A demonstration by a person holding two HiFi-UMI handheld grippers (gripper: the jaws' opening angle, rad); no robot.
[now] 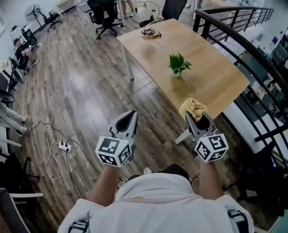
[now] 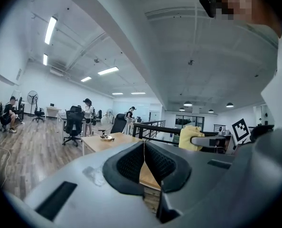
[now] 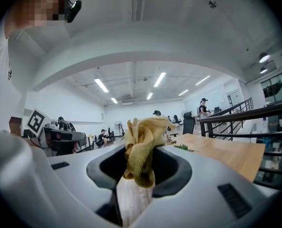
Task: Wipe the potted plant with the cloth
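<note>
Cloth gripped, plant ahead
The right hand-held gripper pinches the yellow cloth; the left hand-held gripper is closed, empty. The potted plant stands on the surface beyond both.

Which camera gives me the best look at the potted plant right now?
Head view: the whole potted plant stands clear on the table. Right gripper view catches only leaf tips past the cloth; left gripper view shows none.

An open-plan office: swivel chairs, desks, strip ceiling lights.
</note>
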